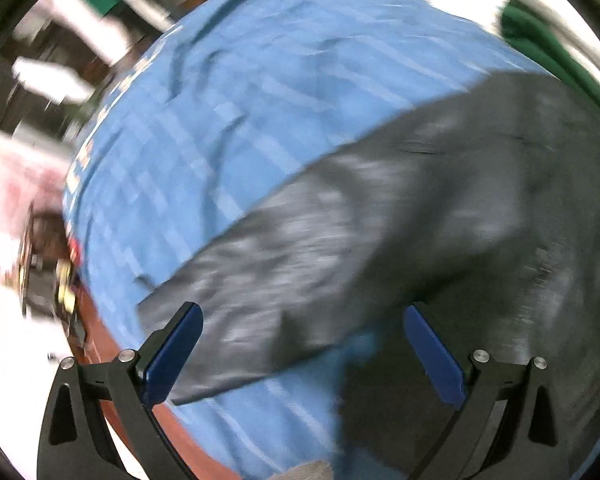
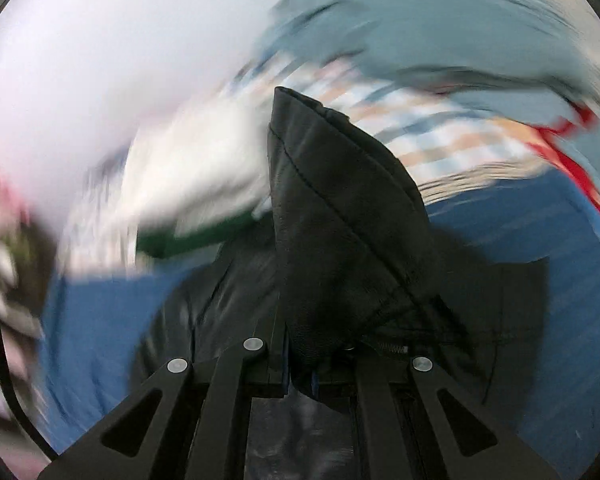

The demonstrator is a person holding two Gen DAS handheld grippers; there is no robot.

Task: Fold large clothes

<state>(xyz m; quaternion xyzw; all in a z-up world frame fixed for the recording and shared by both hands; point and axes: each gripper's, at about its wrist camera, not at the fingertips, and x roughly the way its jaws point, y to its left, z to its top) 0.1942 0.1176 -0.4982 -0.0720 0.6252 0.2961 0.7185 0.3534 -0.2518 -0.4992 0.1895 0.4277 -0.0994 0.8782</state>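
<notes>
The right gripper (image 2: pixel 300 364) pinches a stitched corner of the dark, leather-like black garment (image 2: pixel 332 216), lifting it clear, apparently to carry that edge over for a fold. The left gripper (image 1: pixel 300 344) hovers spread and empty above the garment's body (image 1: pixel 440 208), which lies across a blue striped cloth (image 1: pixel 240 92).

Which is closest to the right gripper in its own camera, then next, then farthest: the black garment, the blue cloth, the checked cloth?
1. Black garment, pinched in the right gripper.
2. Blue cloth, spread underneath.
3. Checked cloth, blurred, behind at top.
</notes>
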